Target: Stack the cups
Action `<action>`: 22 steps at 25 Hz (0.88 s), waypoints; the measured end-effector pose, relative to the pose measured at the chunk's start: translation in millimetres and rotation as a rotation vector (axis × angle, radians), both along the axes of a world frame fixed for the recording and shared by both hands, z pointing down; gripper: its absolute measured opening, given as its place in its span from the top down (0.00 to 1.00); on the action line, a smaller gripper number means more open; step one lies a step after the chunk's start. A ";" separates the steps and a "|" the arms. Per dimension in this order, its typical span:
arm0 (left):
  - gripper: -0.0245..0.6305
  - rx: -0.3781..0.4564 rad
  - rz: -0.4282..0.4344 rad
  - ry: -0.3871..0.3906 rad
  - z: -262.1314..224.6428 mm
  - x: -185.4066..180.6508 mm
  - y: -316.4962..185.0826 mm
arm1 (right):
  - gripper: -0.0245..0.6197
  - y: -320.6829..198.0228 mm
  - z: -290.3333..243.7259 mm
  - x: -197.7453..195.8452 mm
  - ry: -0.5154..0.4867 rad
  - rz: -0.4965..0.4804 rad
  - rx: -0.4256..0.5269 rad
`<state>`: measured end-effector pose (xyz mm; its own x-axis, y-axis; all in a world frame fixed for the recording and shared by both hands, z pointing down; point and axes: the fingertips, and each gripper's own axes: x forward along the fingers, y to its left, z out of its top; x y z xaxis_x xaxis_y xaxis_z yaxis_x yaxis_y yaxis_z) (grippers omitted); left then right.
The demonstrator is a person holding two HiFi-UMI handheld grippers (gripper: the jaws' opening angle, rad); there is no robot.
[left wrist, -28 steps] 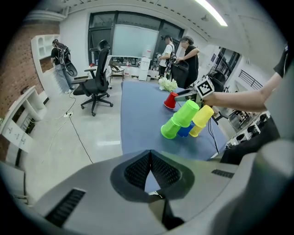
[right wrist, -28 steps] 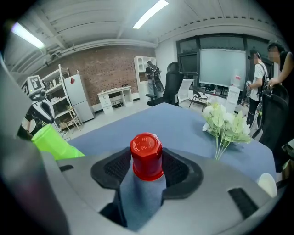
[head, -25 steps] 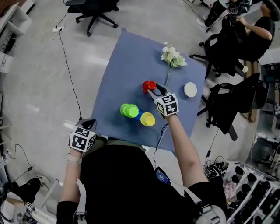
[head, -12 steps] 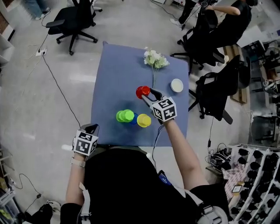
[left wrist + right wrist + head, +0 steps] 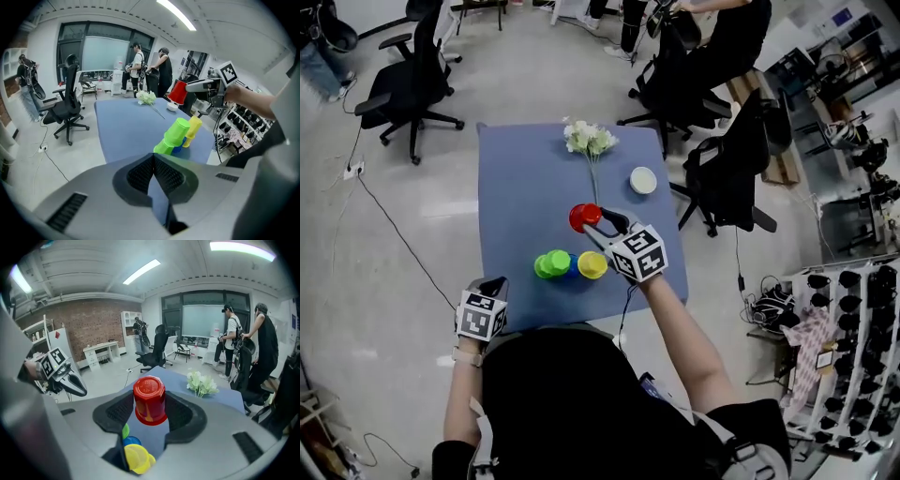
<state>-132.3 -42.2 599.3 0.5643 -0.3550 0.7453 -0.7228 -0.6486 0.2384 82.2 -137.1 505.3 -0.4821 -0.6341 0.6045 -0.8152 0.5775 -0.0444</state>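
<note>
A: What moved since the last look?
B: My head turned, so the blue surface (image 5: pixel 516 187) now sits more to the left in the head view and looks straighter. The red cup (image 5: pixel 584 217) is still in my right gripper (image 5: pixel 598 225), and it looks a little nearer to the other cups than before

A: How are the right fingers?
B: They are wide apart, one on each side of the red cup, and they hold it tight. The cup is up in the air over the surface. Its flat bottom faces my right gripper view

A: Where are the other cups?
B: They sit in a little row near my edge of the surface. The green cups (image 5: pixel 551 264) are on the left, the yellow cup (image 5: pixel 592 265) is on the right, and the blue cup (image 5: pixel 572 265) peeks out between them. The green ones lean over

A: And your left side?
B: My left gripper (image 5: pixel 492 283) is just off the near edge of the surface. Its fingers are pressed together with nothing in them

A: Anything else up there?
B: White flowers (image 5: pixel 589 141) lie at the far end, and a small round white dish (image 5: pixel 643 180) sits near the right edge
</note>
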 end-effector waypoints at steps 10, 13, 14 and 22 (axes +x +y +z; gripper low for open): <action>0.94 0.018 0.120 0.023 -0.7 10.0 -8.8 | 0.63 44.2 -19.8 -9.8 -0.013 0.096 0.024; 0.94 0.018 0.149 0.025 0.2 15.7 -8.5 | 0.62 56.5 -15.1 -9.8 -0.012 0.119 0.012; 0.94 0.018 0.159 0.026 0.4 16.6 -8.5 | 0.62 60.6 -13.3 -10.9 -0.014 0.127 0.007; 0.94 0.010 0.227 0.023 5.0 20.1 -2.6 | 0.62 90.0 0.7 -20.5 -0.022 0.176 -0.025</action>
